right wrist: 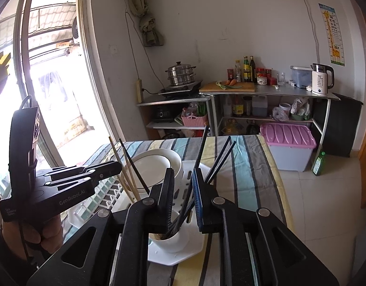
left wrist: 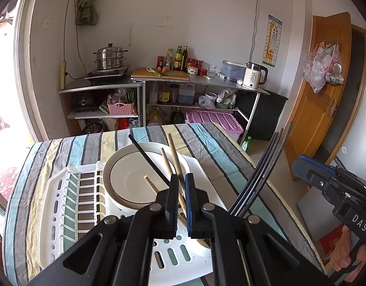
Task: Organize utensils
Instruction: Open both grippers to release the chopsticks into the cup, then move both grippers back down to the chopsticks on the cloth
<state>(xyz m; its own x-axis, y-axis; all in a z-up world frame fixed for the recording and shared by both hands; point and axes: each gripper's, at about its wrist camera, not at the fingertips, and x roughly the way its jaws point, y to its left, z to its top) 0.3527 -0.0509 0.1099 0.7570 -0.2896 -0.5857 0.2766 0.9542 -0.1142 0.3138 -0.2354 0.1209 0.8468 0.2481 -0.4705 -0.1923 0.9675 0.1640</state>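
A white dish rack [left wrist: 70, 205] lies on the striped table [left wrist: 218, 147]; it also shows in the right wrist view [right wrist: 183, 255]. A white cup [right wrist: 169, 239] at the rack's near right corner holds several black chopsticks [right wrist: 218, 157] and wooden ones. My left gripper [left wrist: 182, 178] is shut on a wooden chopstick [left wrist: 174, 153] that leans out of the cup, beside other wooden chopsticks and one black one. Black chopsticks [left wrist: 261, 178] fan out to the right. My right gripper [right wrist: 183, 174] is open above the cup, with black chopsticks between its fingers.
White bowls [left wrist: 137, 178] stand stacked in the rack behind the chopsticks. Beyond the table are steel kitchen shelves [left wrist: 202, 81] with a pot, bottles and a kettle [left wrist: 253, 75]. A pink-lidded bin [right wrist: 288, 143] sits on the floor. A wooden door [left wrist: 321, 95] is at right.
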